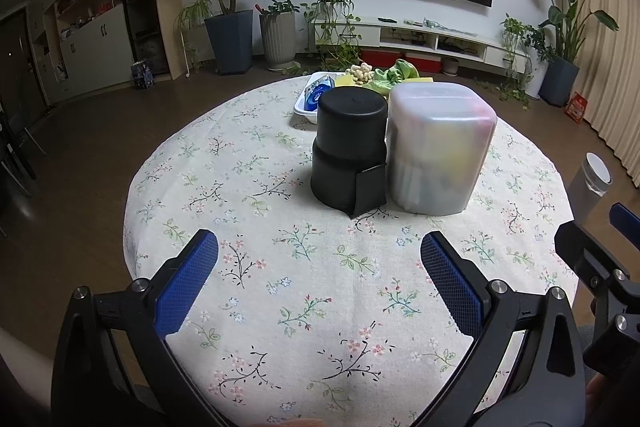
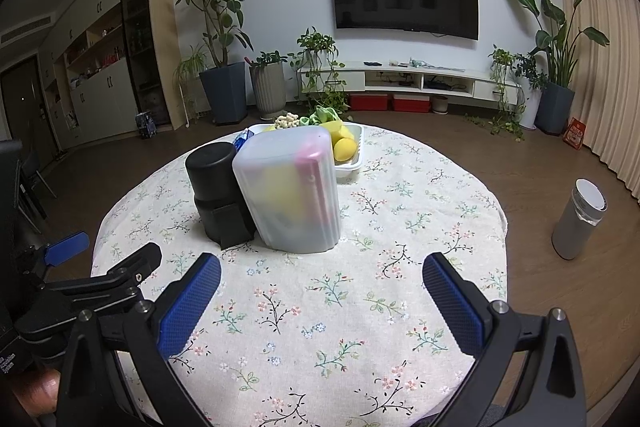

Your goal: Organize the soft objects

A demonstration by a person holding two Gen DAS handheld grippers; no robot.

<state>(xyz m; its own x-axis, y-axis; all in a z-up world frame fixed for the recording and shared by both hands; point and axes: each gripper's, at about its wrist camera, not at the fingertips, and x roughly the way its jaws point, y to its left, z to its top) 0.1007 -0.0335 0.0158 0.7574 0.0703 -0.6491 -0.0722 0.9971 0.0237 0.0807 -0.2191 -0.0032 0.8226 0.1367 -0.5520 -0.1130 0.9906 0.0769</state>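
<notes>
A frosted translucent bin (image 1: pixel 440 151) (image 2: pixel 290 191) stands on the round floral table, with blurred yellow and pink shapes inside. A black cylindrical container (image 1: pixel 350 151) (image 2: pixel 218 195) touches its left side. Behind them a white tray (image 1: pixel 306 107) (image 2: pixel 352 163) holds soft items: a green cloth (image 1: pixel 394 75) (image 2: pixel 324 115), yellow sponges (image 2: pixel 344 145), a cream knobbly toy (image 1: pixel 360 73) (image 2: pixel 287 121) and a blue packet (image 1: pixel 318 95). My left gripper (image 1: pixel 320 275) and right gripper (image 2: pixel 322 291) hover open and empty over the table's near part.
The floral tablecloth (image 1: pixel 300 267) (image 2: pixel 340 307) covers a round table with its edge curving near both sides. A grey cylinder with a white top (image 1: pixel 592 183) (image 2: pixel 580 219) stands on the floor to the right. Potted plants and a TV unit line the far wall.
</notes>
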